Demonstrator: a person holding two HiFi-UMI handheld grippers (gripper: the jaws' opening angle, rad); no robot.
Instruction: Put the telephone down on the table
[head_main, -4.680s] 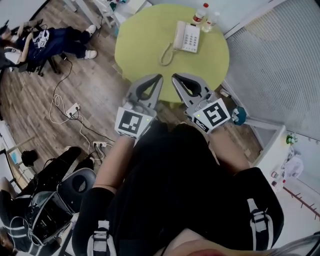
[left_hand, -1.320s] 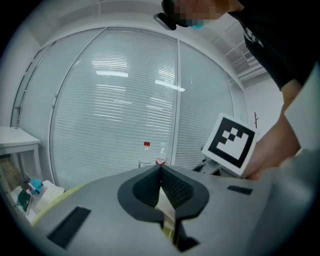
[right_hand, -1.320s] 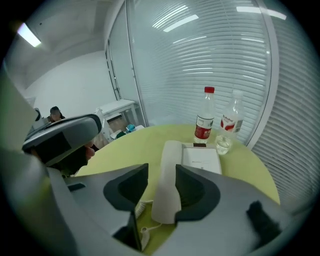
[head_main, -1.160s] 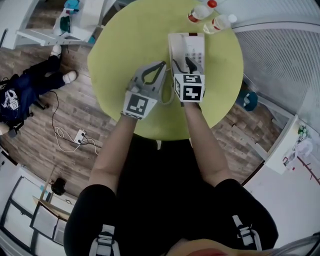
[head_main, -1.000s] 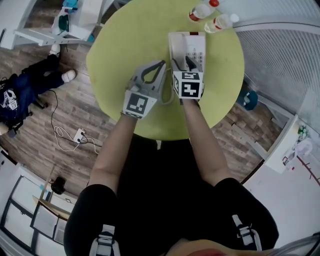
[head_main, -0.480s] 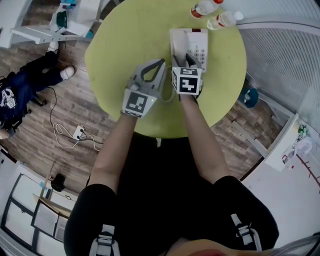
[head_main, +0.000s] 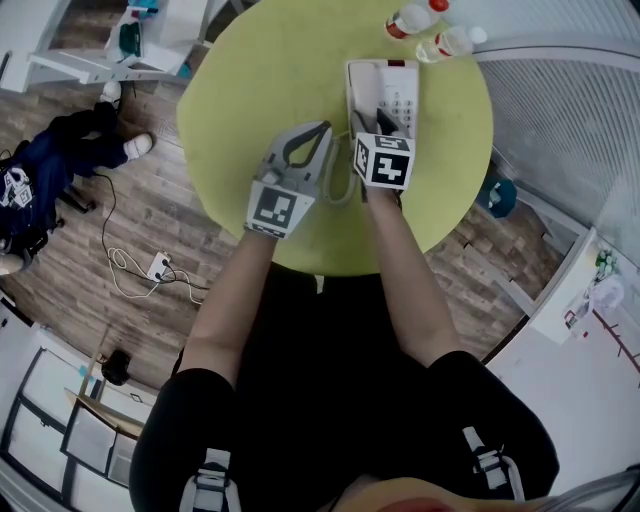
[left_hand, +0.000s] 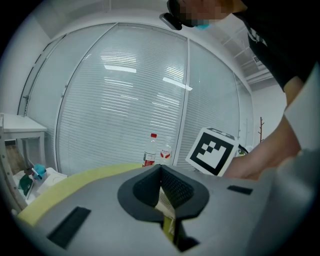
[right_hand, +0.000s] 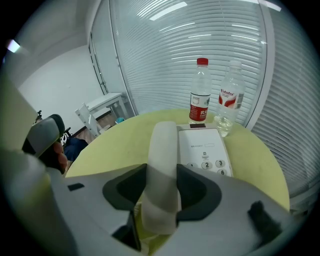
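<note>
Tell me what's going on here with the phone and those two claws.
A person stands at a round green table with a claw in each hand. The right claw is closing on the white handset, which lies along the left side of the telephone base; the pads look to be meeting its sides. The left claw is shut and empty, held beside it. The handset does not look lifted yet.
</note>
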